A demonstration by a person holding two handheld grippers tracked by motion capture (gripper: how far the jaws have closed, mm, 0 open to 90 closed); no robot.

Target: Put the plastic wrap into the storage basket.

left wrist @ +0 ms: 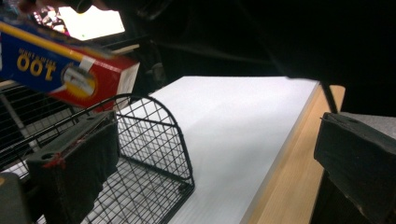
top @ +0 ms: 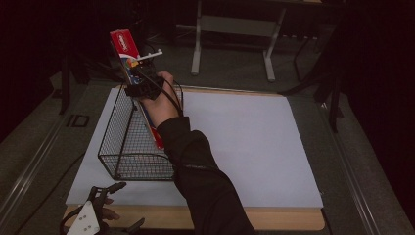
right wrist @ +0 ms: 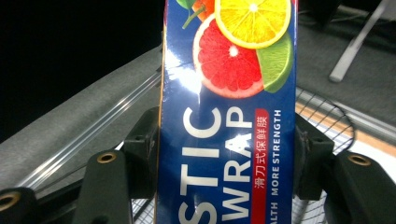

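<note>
I see my right gripper (top: 139,88) in the upper left of the high view, with its jaws clamped on a long box of plastic wrap (top: 128,58). The box is red and blue. It sticks up out of the gripper at a slant, with its top end leaning toward the upper left corner. Its lower end reaches down inside the wire basket (top: 117,147), close to the basket's right wall. I cannot tell if that end touches the basket floor.

In the right gripper view the box (right wrist: 229,116) fills the middle of the frame. One black jaw presses on its left side and one presses on its right side. Cut fruit is drawn on the box, and big white letters run along it. A bit of the basket's curved rim (right wrist: 327,112) shows at the right, behind the box.

The basket is black and sits on a white sheet (top: 244,147) that covers most of the wooden tabletop (top: 288,219). It lies at the left part of the sheet.

My left gripper (top: 105,208) is at the bottom left of the high view, low by the near edge of the tabletop. In the left gripper view its two black jaws stand wide apart with nothing between them. Past them I see the basket's round end (left wrist: 154,140) in the lower left, and the box (left wrist: 70,70) hanging above it in the upper left.
</note>
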